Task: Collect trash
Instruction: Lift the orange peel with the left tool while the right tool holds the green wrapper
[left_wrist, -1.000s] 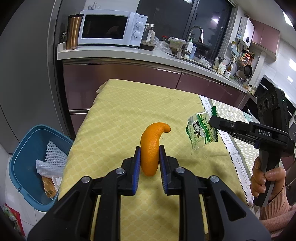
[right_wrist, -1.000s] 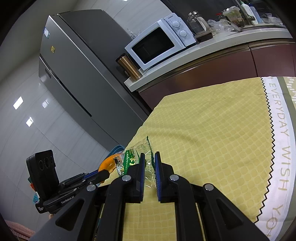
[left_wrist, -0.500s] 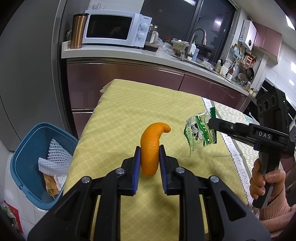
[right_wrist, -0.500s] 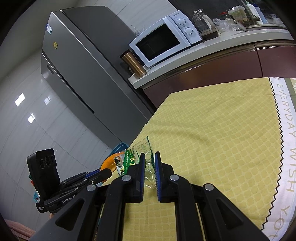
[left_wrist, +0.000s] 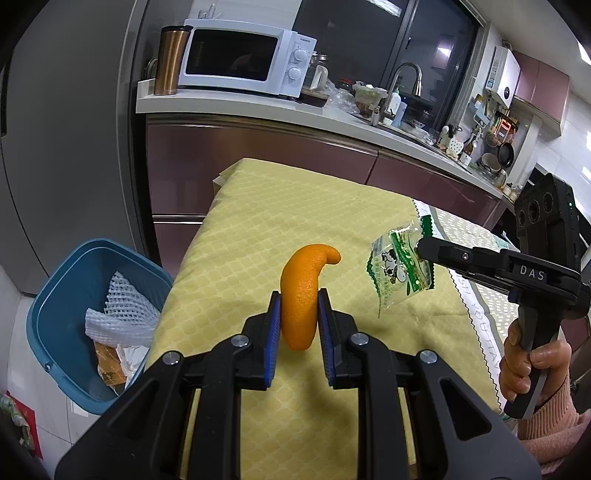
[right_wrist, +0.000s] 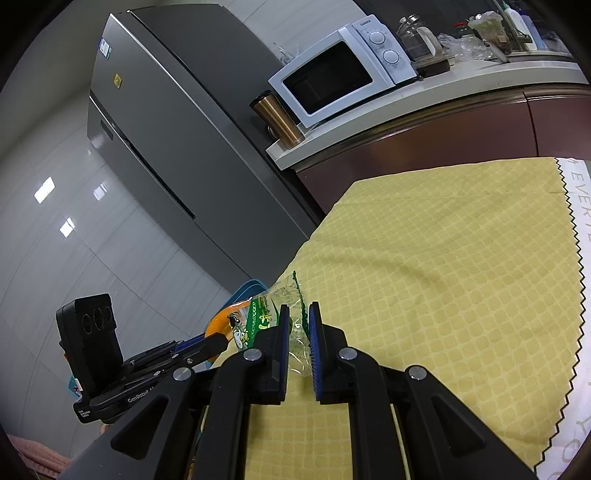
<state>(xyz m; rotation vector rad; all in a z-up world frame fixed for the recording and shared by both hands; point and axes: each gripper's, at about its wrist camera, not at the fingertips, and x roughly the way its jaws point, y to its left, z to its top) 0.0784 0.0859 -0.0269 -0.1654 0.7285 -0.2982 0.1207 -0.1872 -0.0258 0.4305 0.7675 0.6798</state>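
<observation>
Two pieces of trash lifted, none of them binned yet.

Desk (left_wrist: 258, 221), centre of the left wrist view, under a yellow cloth: no loose trash visible on the stretch in frame; the rest out of sight.

Blue bin (left_wrist: 55, 295), lower left of the same view, on the floor beside the desk's edge: already holding white foam netting (left_wrist: 118, 310) and some paper or wrappers, so part of the job judged done.

Left gripper (left_wrist: 298, 321), bottom centre: clamped on an orange peel (left_wrist: 301, 291), curled tip up, held clear above the cloth.

Right gripper (right_wrist: 297, 332), bottom centre of the right wrist view: pinched shut on a clear snack wrapper (right_wrist: 273, 310) with green print, hanging free in the right middle of the left wrist view, clear of the cloth.

Left to do, by the look of it: carrying both pieces across to the lower left, over the bin's rim, and letting go. Peel nearer the bin than the wrapper.
</observation>
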